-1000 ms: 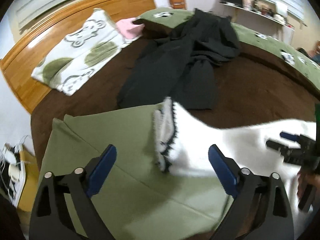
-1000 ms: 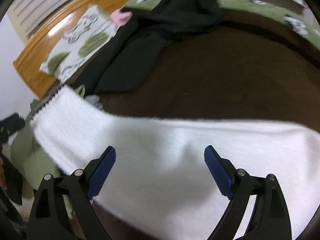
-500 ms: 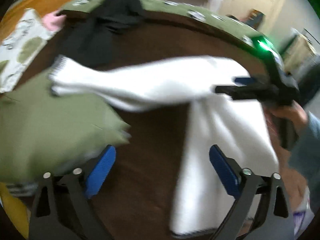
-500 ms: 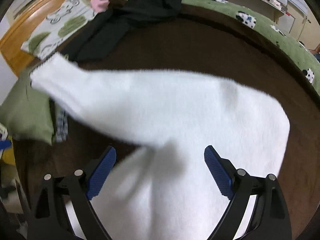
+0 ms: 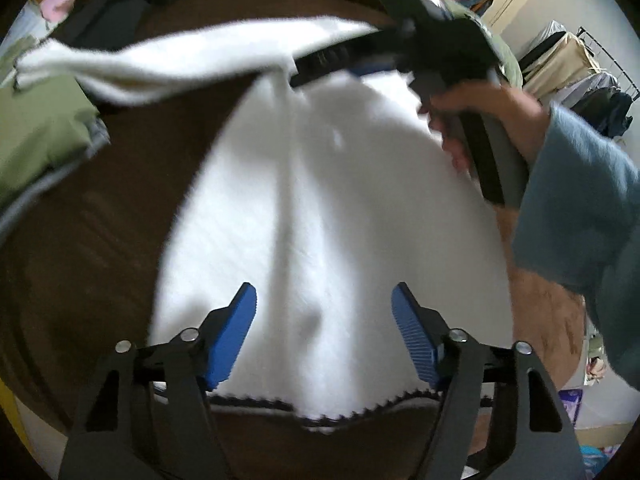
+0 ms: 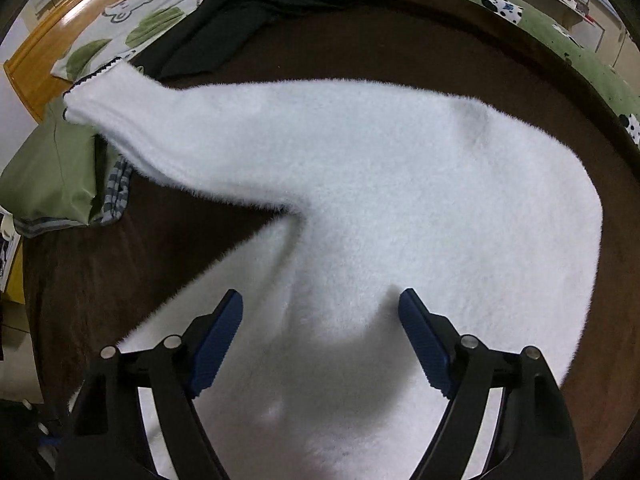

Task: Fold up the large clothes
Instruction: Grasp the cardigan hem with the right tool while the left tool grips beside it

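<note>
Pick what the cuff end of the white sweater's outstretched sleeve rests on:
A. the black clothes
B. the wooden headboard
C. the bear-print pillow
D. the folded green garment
D: in the right wrist view the white sweater stretches its sleeve left, and the dark-trimmed cuff lies over the edge of the folded green garment.

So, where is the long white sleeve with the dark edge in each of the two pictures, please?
Left wrist view: the sleeve runs across the top, its cuff at the far left, blurred, over the green cloth.
Right wrist view: the sleeve reaches to the upper left, its dark-edged cuff lying on the green cloth.
Shared landmark: the green cloth under the cuff, on the brown bed cover.
</note>
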`<action>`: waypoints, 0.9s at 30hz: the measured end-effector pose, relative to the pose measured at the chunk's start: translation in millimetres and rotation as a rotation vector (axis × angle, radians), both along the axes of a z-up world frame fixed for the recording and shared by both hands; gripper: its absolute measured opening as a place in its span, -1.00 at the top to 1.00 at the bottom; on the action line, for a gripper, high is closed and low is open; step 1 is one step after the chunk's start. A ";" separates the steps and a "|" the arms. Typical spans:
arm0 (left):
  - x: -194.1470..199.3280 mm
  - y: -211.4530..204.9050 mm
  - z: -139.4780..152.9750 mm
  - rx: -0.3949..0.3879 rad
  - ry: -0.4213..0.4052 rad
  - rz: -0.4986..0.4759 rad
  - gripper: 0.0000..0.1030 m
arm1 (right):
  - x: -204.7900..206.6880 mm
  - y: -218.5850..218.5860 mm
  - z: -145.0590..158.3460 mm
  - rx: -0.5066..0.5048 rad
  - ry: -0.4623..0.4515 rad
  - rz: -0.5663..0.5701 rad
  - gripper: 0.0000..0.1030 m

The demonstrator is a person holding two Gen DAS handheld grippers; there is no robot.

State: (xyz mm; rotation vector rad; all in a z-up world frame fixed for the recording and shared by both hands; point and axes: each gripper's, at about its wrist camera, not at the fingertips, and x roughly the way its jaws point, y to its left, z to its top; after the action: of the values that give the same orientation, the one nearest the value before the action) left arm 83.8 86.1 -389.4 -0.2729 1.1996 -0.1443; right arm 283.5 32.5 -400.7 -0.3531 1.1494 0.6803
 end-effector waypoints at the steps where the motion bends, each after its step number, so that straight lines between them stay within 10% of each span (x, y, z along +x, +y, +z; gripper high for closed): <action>1: -7.5 -3.9 -6.0 0.001 0.011 -0.002 -0.30 | 0.4 -0.7 -0.9 0.006 -0.001 0.002 -0.56; 11: -13.3 -22.3 -41.5 -0.014 0.084 0.015 0.06 | 12.1 12.7 -9.7 -0.020 -0.002 -0.004 -0.39; 22: -2.8 23.4 -42.4 -0.100 0.132 0.073 0.68 | 24.8 33.7 -27.3 -0.118 -0.042 0.018 0.67; 27: -4.1 46.1 -39.4 -0.129 0.149 0.091 0.73 | 27.0 27.7 -19.9 -0.065 -0.025 -0.009 0.72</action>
State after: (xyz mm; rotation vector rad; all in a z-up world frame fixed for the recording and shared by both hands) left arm 79.8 132.2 -428.7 -0.4568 1.3255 -0.1240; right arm 310.5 60.2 -420.6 -0.4095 1.1506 0.6302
